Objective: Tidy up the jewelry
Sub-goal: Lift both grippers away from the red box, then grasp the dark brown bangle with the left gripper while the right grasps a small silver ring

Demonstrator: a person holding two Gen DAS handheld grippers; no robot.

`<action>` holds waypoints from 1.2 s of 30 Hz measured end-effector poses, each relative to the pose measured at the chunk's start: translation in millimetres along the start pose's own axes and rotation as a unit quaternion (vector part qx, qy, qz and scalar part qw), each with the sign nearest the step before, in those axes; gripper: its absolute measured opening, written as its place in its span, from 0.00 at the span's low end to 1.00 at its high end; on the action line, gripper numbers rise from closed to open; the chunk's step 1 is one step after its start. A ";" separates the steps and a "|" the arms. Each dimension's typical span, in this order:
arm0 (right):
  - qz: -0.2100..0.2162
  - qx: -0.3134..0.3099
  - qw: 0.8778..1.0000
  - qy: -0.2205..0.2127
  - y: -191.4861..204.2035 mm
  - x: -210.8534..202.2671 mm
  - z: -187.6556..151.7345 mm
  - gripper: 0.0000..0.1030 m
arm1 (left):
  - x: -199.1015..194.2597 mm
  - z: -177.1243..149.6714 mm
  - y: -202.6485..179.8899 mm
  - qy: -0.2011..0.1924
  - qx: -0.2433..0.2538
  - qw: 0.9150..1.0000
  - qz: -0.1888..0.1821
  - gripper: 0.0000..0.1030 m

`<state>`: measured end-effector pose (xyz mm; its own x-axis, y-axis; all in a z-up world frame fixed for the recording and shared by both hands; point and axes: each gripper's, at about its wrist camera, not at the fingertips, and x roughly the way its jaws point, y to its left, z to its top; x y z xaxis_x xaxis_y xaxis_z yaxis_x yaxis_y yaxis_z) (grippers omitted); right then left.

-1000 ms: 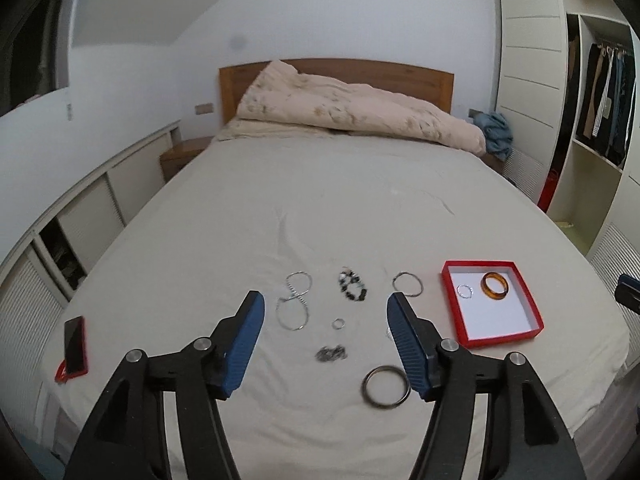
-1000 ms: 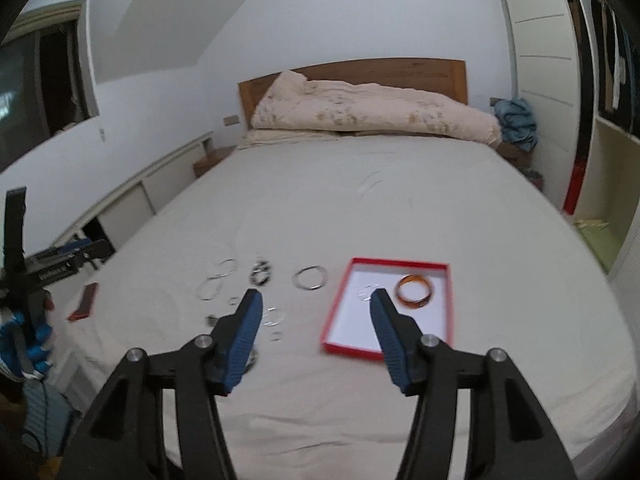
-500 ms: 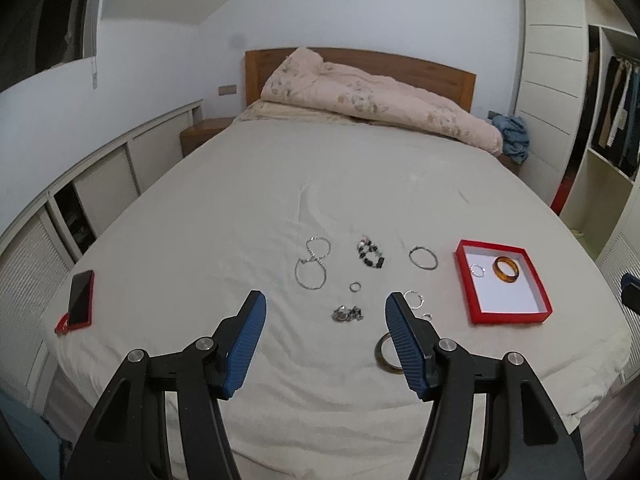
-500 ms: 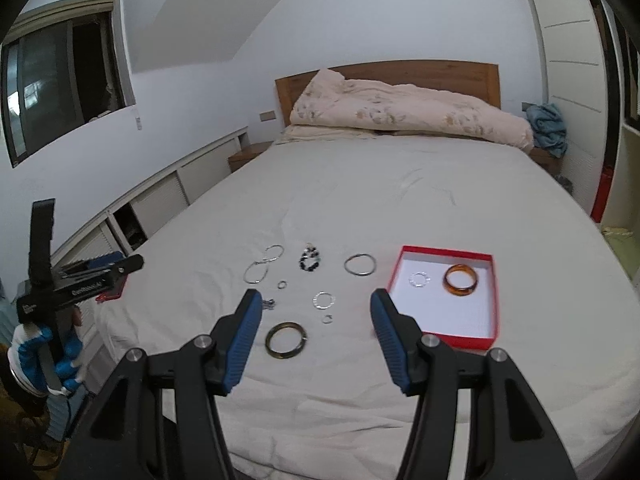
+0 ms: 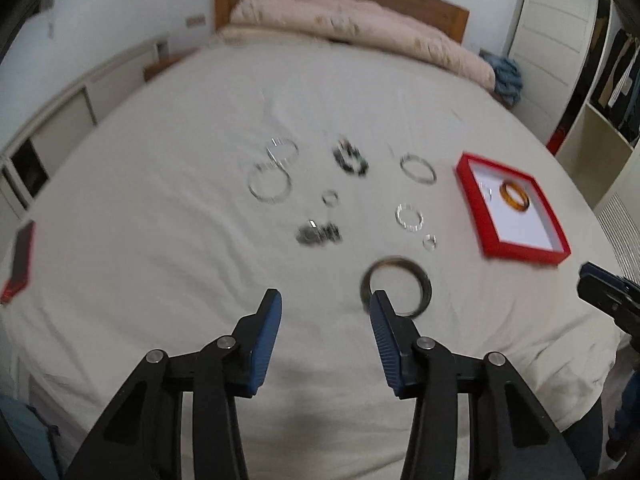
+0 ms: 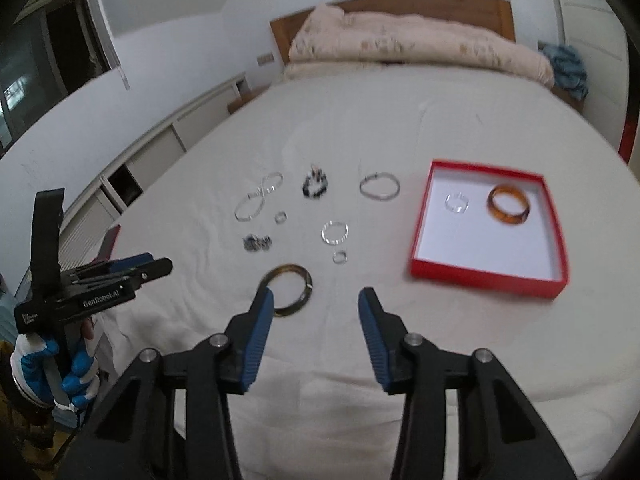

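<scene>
Both grippers lowered, jaws closing, round dark bangle

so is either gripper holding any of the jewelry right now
Nothing is held. The left gripper and right gripper are closing on empty air above the bed.

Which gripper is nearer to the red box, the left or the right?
Right. The right gripper hovers left of the red box; the left gripper is farther left, beyond the dark bangle.

Left gripper above the bed, jaws closing on nothing. Dark bangle just beside the right finger; red tray (amber bangle inside) near the bed's right edge.
</scene>
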<state>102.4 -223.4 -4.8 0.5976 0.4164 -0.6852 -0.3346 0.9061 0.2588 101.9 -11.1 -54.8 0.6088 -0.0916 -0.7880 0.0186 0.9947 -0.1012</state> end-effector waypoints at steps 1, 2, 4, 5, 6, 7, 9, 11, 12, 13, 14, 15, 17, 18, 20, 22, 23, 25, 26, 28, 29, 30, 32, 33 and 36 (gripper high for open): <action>0.003 0.003 1.000 0.008 -3.9 9.1 0.8 0.40 | 8.0 -0.1 -0.5 0.008 0.000 1.000 -0.006 0.44; 0.004 0.005 1.000 0.015 -7.4 18.0 1.7 0.39 | 16.5 0.4 -1.4 0.017 0.001 1.000 -0.010 0.44; 0.006 0.006 1.000 0.026 -12.6 32.0 3.0 0.39 | 34.7 2.5 -4.5 0.035 0.003 0.999 -0.022 0.44; 0.008 0.007 0.999 0.034 -15.4 41.6 4.4 0.39 | 41.6 3.4 -6.1 0.041 0.005 0.999 -0.026 0.44; 0.009 0.006 0.999 0.039 -17.4 49.3 5.4 0.39 | 50.3 5.2 -8.5 0.049 0.008 0.998 -0.031 0.44; 0.010 0.005 0.999 0.045 -19.0 57.4 6.4 0.39 | 57.9 6.5 -10.5 0.057 0.010 0.998 -0.035 0.44; 0.015 0.005 0.998 0.058 -22.4 74.0 9.2 0.39 | 73.8 10.2 -16.5 0.072 0.017 0.996 -0.045 0.44; 0.016 0.004 0.998 0.067 -25.3 87.9 12.4 0.39 | 87.8 12.2 -20.2 0.086 0.021 0.995 -0.051 0.44; 0.018 0.004 0.997 0.072 -26.7 95.2 14.2 0.39 | 95.3 12.6 -22.0 0.094 0.024 0.994 -0.055 0.42; 0.020 0.004 0.997 0.076 -28.1 102.3 15.9 0.39 | 102.7 12.6 -24.0 0.102 0.027 0.993 -0.056 0.37; 0.021 0.003 0.996 0.081 -29.1 110.4 17.4 0.39 | 110.1 12.1 -25.2 0.112 0.028 0.992 -0.059 0.33; 0.022 0.003 0.996 0.084 -30.1 116.4 18.8 0.39 | 115.3 11.8 -25.7 0.119 0.028 0.991 -0.062 0.25; 0.025 0.003 0.996 0.091 -31.0 127.8 21.3 0.39 | 125.7 8.5 -25.8 0.133 0.029 0.989 -0.064 0.14; 0.027 0.003 0.995 0.093 -31.4 134.0 22.7 0.39 | 127.3 7.8 -25.2 0.133 0.030 0.989 -0.062 0.11; 0.030 0.002 0.995 0.099 -31.4 146.2 24.6 0.37 | 127.4 8.4 -22.9 0.130 0.031 0.989 -0.061 0.08; 0.031 -0.001 0.994 0.106 -30.6 158.5 25.9 0.37 | 125.8 9.6 -18.0 0.127 0.026 0.990 -0.063 0.08; 0.032 -0.003 0.993 0.110 -30.2 165.3 26.2 0.37 | 125.3 10.6 -15.1 0.126 0.024 0.990 -0.063 0.08; 0.032 -0.006 0.993 0.115 -29.0 175.4 27.5 0.35 | 123.1 12.8 -10.2 0.121 0.020 0.991 -0.061 0.07; 0.031 -0.007 0.993 0.118 -28.6 180.9 28.0 0.34 | 121.6 13.2 -5.8 0.118 0.015 0.991 -0.060 0.07; 0.029 -0.007 0.992 0.122 -28.9 189.6 28.9 0.32 | 119.7 13.8 2.2 0.115 0.005 0.992 -0.061 0.07; 0.028 -0.008 0.992 0.125 -28.8 194.3 29.1 0.31 | 117.9 14.5 8.3 0.112 -0.004 0.992 -0.060 0.07; 0.025 -0.010 0.991 0.127 -28.3 198.8 29.1 0.29 | 116.9 15.0 12.6 0.110 -0.009 0.992 -0.060 0.07; 0.017 -0.013 0.991 0.132 -27.6 207.6 28.9 0.26 | 112.8 16.5 23.4 0.104 -0.022 0.993 -0.055 0.07; 0.015 -0.013 0.991 0.133 -27.7 209.9 28.8 0.24 | 112.7 17.6 29.2 0.102 -0.028 0.993 -0.055 0.07; 0.008 -0.012 0.991 0.132 -27.2 217.3 29.9 0.20 | 107.9 18.0 43.7 0.097 -0.044 0.993 -0.049 0.07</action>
<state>263.2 -155.4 -140.4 0.3822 0.3940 -0.8359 -0.3622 0.8960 0.2568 182.6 23.4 -133.3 0.4436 -0.2030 -0.8729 -0.0050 0.9734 -0.2290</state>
